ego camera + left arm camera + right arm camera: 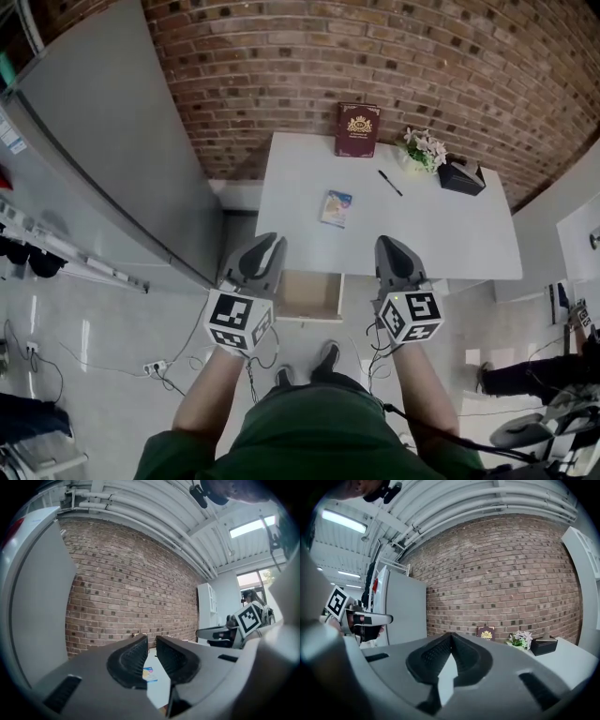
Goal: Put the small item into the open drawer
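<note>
L gripper (pixel 265 251): jaws only a narrow slit apart, nothing btwn them, hovering at the near table (pixel 450 234) edge. Open drawer (pixel 312 298) sits btwn the two grippers, looks empty. Small item (pixel 336 208), a flat blue packet, lies on the table just far of the drawer, untouched. R gripper (pixel 394 251): jaws pressed together, empty. Step, I'd say: pre-pick approach. Next: widen one gripper, reach fwd, catch the packet's edge.

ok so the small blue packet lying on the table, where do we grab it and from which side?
Probably its near edge, coming in low from the side of the open drawer. The blue packet lies flat and thin on the white table, so straight down gives nothing to pinch. The left gripper, jaws slightly apart, points at it.
</note>
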A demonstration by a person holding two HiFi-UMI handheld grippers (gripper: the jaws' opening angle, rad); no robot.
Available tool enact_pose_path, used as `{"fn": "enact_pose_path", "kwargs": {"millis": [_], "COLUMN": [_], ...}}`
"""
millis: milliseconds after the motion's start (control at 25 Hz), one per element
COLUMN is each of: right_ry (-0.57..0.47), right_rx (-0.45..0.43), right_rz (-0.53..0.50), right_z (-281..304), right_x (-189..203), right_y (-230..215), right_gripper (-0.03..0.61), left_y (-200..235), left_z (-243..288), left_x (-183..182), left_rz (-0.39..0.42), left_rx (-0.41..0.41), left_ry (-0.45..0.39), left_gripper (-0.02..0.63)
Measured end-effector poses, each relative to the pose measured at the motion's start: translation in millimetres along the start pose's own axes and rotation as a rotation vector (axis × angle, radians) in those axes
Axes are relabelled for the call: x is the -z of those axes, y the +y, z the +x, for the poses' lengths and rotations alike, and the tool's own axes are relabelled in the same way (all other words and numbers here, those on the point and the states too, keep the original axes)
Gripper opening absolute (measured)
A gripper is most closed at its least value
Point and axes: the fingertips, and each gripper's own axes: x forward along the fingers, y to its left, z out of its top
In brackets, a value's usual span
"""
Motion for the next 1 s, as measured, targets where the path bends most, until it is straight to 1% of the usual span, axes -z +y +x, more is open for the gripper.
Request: {"fn": "enact_pose_path", "kwargs": {"millis": [200,440,600,720,840,1000], "right_ry": [0.023,0.052,0.088,0.117,0.137,0.166], "right_rx": [-0.033,-0.077,-0.117,-0.144,-0.162,-0.184], "right_rz": [0.02,0.042,0.02,-0.004,-0.018,-0.045], "right_z": [18.3,43.6,62.2,75.9,88.4,105.9], "right_x": [15.2,38.3,56.0,69.1,79.7,94.2], "right_y": [-32.6,-62.7,-76.7,-83.5,-89.6,-91.1], "right_gripper": [0.002,0.002,0.003,0.003,0.003,0.003], "left_y": [-3.0,1.8,-0.1,-5.3,-10.7,-4.8], "left_z": [23.7,39.9,51.0,57.1,62.4,67.0], "left_x": [17.3,38.7,53.0,58.6,59.5,63.4], "left_rz": [-0.056,-0.065,-0.081,-0.079,-0.056,-0.035], "left_rx": [-0.035,-0.111,-0.148,-0.162,-0.167,-0.188], "left_ry": [0.051,0.114,0.149,0.168,0.182,0.203], "left_gripper": [0.052,0.052,0.052,0.052,0.052,0.052]}}
